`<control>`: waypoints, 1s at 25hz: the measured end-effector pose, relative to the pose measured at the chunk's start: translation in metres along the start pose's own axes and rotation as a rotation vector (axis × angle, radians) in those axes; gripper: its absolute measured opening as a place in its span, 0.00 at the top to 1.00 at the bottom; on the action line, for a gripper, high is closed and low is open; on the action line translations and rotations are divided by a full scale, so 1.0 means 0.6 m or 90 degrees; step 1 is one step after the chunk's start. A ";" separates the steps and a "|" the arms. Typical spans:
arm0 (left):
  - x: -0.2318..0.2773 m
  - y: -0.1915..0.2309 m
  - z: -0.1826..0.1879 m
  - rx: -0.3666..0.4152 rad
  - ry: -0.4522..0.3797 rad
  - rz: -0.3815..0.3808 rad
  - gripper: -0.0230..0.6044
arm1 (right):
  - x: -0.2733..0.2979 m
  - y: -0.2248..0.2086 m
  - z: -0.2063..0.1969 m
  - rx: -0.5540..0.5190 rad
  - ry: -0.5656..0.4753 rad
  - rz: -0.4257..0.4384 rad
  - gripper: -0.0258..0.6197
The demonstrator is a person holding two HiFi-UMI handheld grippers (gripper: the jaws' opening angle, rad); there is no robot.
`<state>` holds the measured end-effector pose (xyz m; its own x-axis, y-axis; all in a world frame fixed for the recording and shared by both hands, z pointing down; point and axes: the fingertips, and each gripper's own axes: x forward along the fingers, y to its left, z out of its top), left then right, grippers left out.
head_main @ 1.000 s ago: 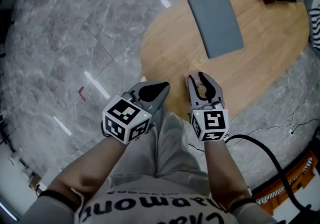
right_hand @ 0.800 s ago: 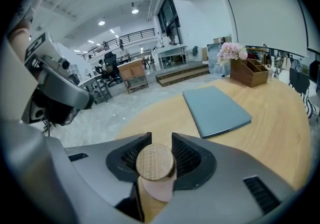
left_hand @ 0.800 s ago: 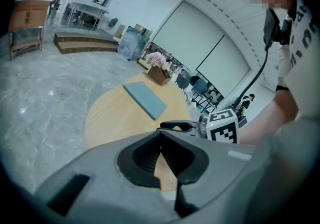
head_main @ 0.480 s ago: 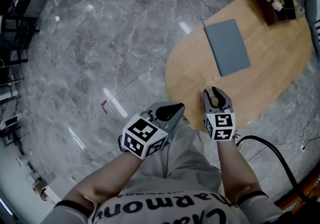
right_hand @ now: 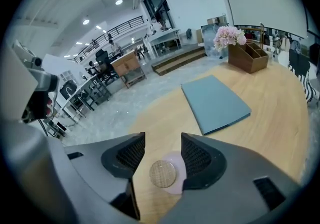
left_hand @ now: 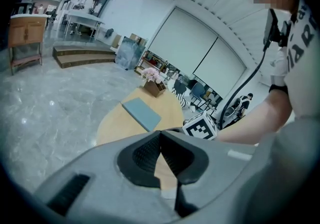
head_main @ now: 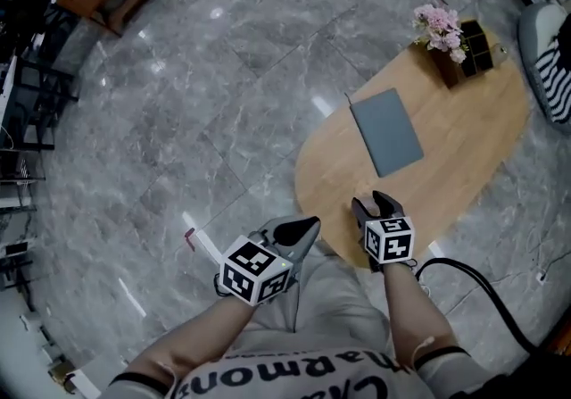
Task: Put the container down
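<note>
Container (right_hand: pixel 164 173) with its round tan lid sits on the wooden table (right_hand: pixel 270 118), between the jaws of our right gripper (right_hand: pixel 162 140), which have just been opening and now stand wide. We should back straight out so neither pad tips it. Our left gripper (left_hand: pixel 160 135) is pinched together, empty.

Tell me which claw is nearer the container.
Right. The right claw, jaws just opened, straddles the container on the table without gripping; the left claw hangs shut beside the table's edge, farther away.
</note>
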<state>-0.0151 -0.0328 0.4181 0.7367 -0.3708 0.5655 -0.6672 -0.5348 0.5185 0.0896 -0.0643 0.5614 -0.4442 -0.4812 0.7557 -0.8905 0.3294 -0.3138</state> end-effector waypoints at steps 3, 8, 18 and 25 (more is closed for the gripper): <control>-0.024 0.003 0.011 0.006 -0.012 0.017 0.94 | -0.028 0.016 0.023 0.018 -0.005 0.023 0.66; -0.062 -0.008 0.052 0.039 -0.039 0.026 0.94 | -0.103 0.020 0.104 0.092 -0.058 0.050 0.85; -0.135 -0.076 0.226 0.045 -0.186 -0.008 0.94 | -0.293 0.075 0.333 0.081 -0.230 0.049 0.87; -0.248 -0.183 0.370 0.096 -0.331 -0.066 0.94 | -0.493 0.174 0.485 0.031 -0.435 0.083 0.90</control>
<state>-0.0270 -0.0878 0.1348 0.7810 -0.6157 0.1046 -0.5926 -0.6779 0.4350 0.0995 -0.1240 0.1375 -0.4956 -0.8488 0.1842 -0.8222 0.3900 -0.4147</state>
